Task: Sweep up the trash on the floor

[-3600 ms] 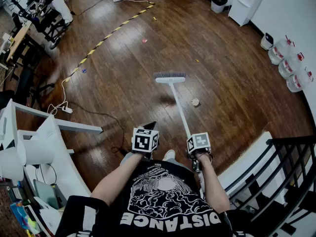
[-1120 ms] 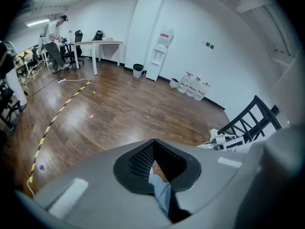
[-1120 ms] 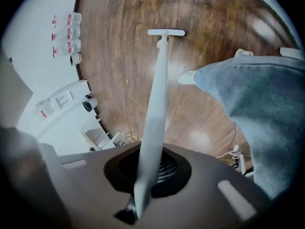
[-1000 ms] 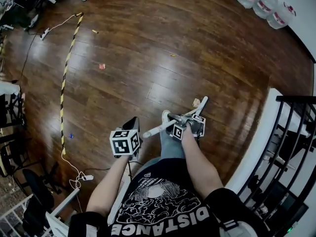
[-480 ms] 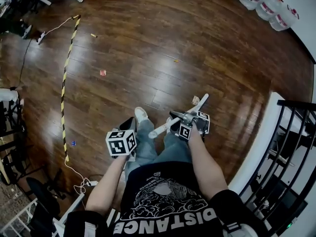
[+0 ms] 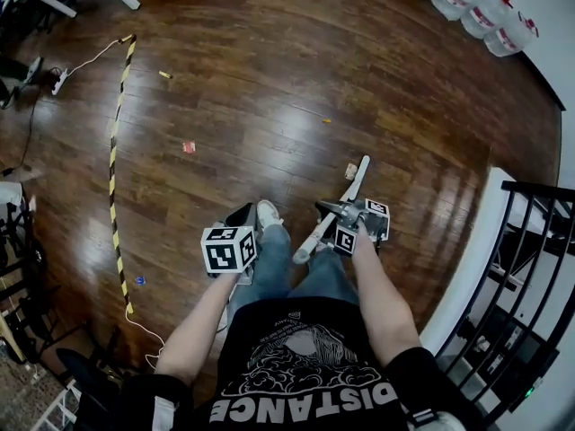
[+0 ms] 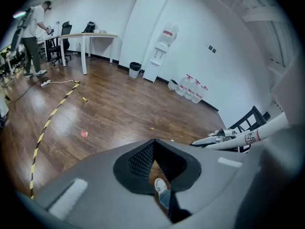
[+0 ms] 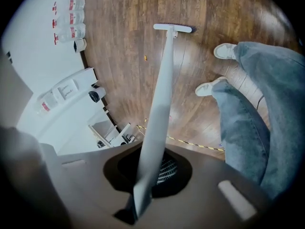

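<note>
Broom [image 8: 161, 94] upright on a dark wooden floor [image 6: 269, 52], its white handle clamped partway along between the jaws of the right tongs [image 6: 327, 212]. The right gripper view shows the handle running from the jaws down to the broom head [image 8: 172, 28] at the floor, just left of the person's two white shoes [image 8: 210, 87]. The left tongs [image 6: 239, 215], carried just left of the person's forward leg, have their jaws drawn together with nothing seen between them.

Trash lies scattered over the boards. A crumpled pale scrap [image 6: 351, 171] sits just beyond the right tongs, beside the handle's upper end as the head view shows it. A red scrap [image 6: 188, 147] lies well apart from both tongs, ahead and to the left of the left pair. A small blue bit [image 6: 139, 279] lies farther left, next to a yellow-and-black striped strip [image 6: 114, 151]. A yellow bit [image 6: 165, 74] and an orange speck [image 6: 326, 120] lie farther out. Water jugs [image 6: 467, 3] stand along the far wall, and a black railing [image 6: 530, 250] edges the right side.
</note>
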### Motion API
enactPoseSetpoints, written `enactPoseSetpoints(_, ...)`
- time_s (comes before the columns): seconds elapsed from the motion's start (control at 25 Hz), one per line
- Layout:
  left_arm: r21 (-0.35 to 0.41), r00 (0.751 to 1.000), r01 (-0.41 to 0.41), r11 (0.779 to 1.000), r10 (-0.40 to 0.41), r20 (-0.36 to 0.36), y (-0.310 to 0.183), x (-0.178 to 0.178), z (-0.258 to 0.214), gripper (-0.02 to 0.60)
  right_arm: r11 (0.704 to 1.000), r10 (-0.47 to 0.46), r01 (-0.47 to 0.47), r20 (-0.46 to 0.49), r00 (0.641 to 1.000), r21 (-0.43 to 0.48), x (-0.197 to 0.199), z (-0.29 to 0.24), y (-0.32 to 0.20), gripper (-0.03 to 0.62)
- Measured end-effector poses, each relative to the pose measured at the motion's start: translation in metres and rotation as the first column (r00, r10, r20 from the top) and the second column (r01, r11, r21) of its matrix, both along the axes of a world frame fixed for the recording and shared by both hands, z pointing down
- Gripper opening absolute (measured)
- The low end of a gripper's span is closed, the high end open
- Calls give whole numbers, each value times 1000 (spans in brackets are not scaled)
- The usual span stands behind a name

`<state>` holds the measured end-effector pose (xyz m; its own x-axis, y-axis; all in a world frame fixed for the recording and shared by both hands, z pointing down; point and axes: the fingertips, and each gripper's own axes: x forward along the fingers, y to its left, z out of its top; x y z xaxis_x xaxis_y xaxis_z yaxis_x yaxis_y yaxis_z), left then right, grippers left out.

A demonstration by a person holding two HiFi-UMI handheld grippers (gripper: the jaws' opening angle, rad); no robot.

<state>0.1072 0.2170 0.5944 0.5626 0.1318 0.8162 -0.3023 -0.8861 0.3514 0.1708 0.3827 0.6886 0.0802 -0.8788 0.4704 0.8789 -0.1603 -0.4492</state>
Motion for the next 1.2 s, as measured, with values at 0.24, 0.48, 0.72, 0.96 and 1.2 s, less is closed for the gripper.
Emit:
enactPoseSetpoints(0.24, -15, 1000, 4, 1000, -3, 20, -48, -1, 9, 5, 1000, 20, -20, -37, 999, 11, 28, 0, -50, 9)
enactPoseSetpoints(0.48, 1, 999, 23, 1000, -23, 32, -93, 1, 10, 5, 1000, 11, -10, -62, 998, 24, 54, -1, -90, 13)
enactPoseSetpoints(0.72, 13, 998, 42, 999, -42, 38, -116, 11, 8, 5, 999, -12, 16, -69, 998, 46, 76, 0, -121, 14)
enactPoseSetpoints(0.96, 24, 994, 86, 996, -88, 63, -139, 16, 10, 5, 997, -48, 52, -71, 996, 59, 104, -2, -154, 17)
enactPoseSetpoints(1.2, 24, 990, 122, 992, -124, 61, -151, 36, 8, 5, 989, -96, 104, -75, 993, 102, 120, -13, -187, 14)
